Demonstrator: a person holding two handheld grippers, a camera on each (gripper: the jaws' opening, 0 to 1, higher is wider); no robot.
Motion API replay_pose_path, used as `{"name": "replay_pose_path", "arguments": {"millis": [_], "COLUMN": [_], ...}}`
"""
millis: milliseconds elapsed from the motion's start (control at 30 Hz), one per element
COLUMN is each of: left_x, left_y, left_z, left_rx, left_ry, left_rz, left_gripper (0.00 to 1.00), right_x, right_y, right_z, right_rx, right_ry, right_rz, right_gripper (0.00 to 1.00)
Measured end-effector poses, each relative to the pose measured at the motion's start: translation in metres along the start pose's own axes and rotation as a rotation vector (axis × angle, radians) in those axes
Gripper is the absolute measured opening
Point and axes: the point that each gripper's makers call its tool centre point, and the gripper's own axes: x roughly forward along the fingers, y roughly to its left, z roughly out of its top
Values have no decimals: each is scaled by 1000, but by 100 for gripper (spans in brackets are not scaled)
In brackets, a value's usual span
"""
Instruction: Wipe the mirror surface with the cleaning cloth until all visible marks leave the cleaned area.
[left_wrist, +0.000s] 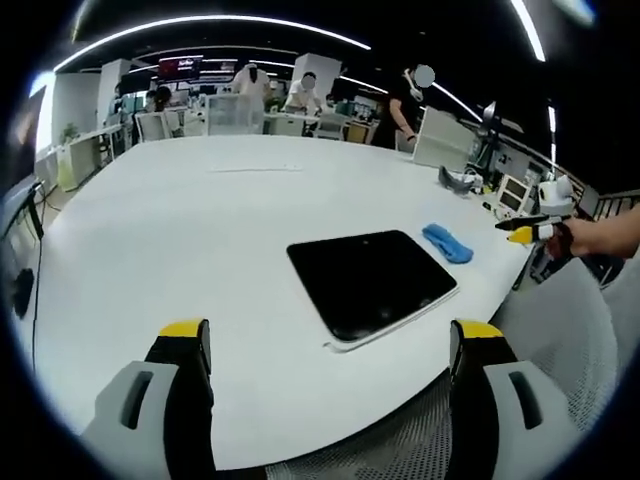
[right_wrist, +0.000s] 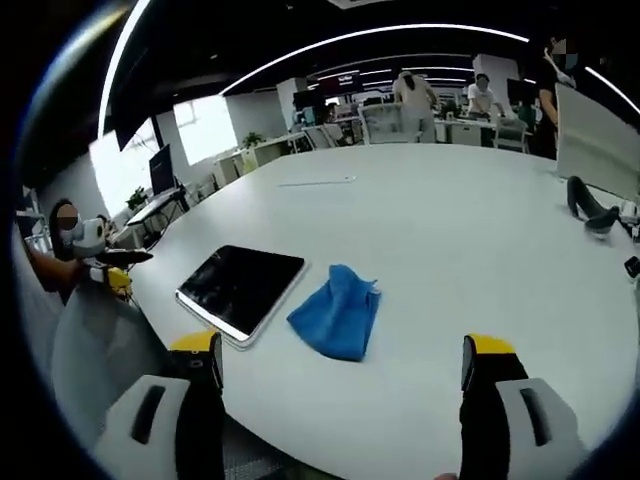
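Note:
The mirror (left_wrist: 375, 280) is a dark rectangular pane in a thin white frame, lying flat on the white table (left_wrist: 200, 220). A crumpled blue cleaning cloth (left_wrist: 447, 243) lies just beyond its far right corner. My left gripper (left_wrist: 330, 345) hovers open at the table's near edge, short of the mirror, with nothing between its jaws. In the right gripper view the cloth (right_wrist: 338, 312) lies right of the mirror (right_wrist: 240, 288). My right gripper (right_wrist: 343, 350) is open, close in front of the cloth and apart from it. Each gripper also enters the other's view: right gripper (left_wrist: 530, 232), left gripper (right_wrist: 110, 262).
A mesh chair back (left_wrist: 400, 440) sits below the table edge. A dark object (right_wrist: 590, 212) and a white box (left_wrist: 445, 140) stand at the table's far side. Several people (left_wrist: 300, 92) work at desks behind. A hand (left_wrist: 605, 235) holds the right gripper.

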Motion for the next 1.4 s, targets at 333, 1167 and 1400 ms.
{"name": "replay_pose_path", "arguments": {"millis": [333, 1167, 1400], "left_x": [-2, 4, 5], "left_y": [1, 2, 1], "left_z": [-4, 1, 1], "left_rx": [-33, 55, 65], "left_ry": [15, -8, -13], "left_rz": [23, 13, 8], "left_gripper": [99, 99, 98], "right_x": [-4, -2, -16], "right_y": [-7, 12, -2], "right_z": [-3, -24, -32], "right_rx": [-16, -105, -58], "right_ry": [2, 14, 18], "right_rz": [36, 1, -31], "right_gripper": [98, 98, 98]}}
